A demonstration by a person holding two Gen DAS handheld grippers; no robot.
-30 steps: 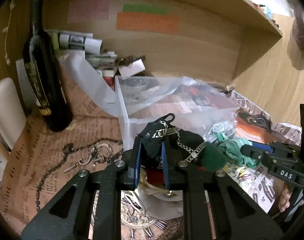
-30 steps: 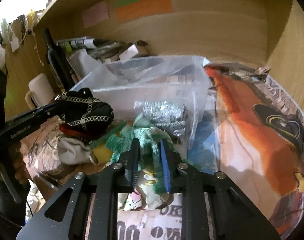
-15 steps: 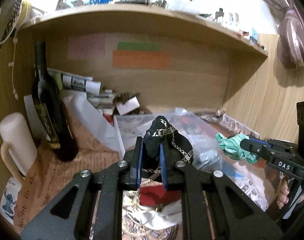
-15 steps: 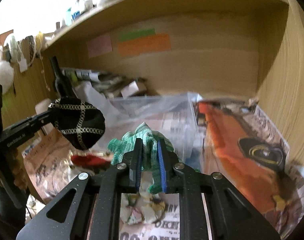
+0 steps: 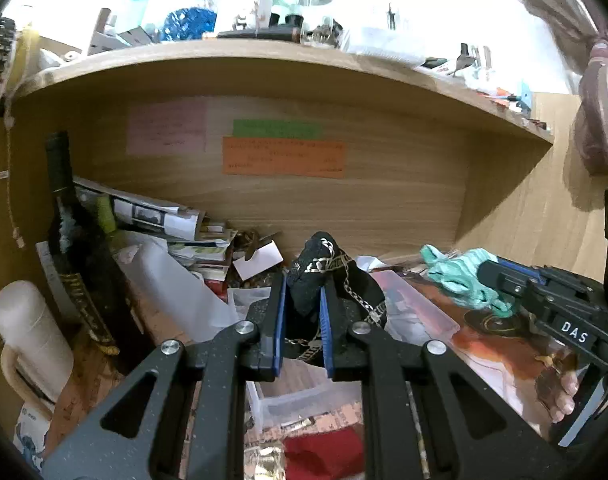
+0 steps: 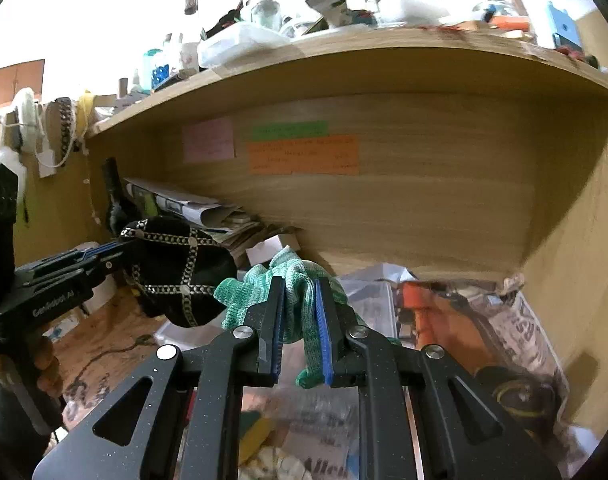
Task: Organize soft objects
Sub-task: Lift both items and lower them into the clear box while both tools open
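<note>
My left gripper (image 5: pixel 302 292) is shut on a black soft pouch with metal chains (image 5: pixel 315 268) and holds it up in the air above the clear plastic box (image 5: pixel 415 308). The pouch also shows in the right wrist view (image 6: pixel 176 268). My right gripper (image 6: pixel 300 300) is shut on a green knitted cloth (image 6: pixel 296 280), also lifted over the box (image 6: pixel 371 300). The cloth shows at the right of the left wrist view (image 5: pixel 459 276). A red soft item (image 5: pixel 323 452) and a pale patterned one (image 6: pixel 280 464) lie on the desk below.
A dark wine bottle (image 5: pixel 76 248) and a white mug (image 5: pixel 28 328) stand at the left. Papers and small boxes (image 5: pixel 176 224) are piled against the back wall. A wooden shelf (image 5: pixel 264 60) hangs overhead. An orange printed bag (image 6: pixel 443 320) lies at the right.
Both grippers have risen from the desk with their items. The pouch and the green cloth went from the pile up to above the clear box.
</note>
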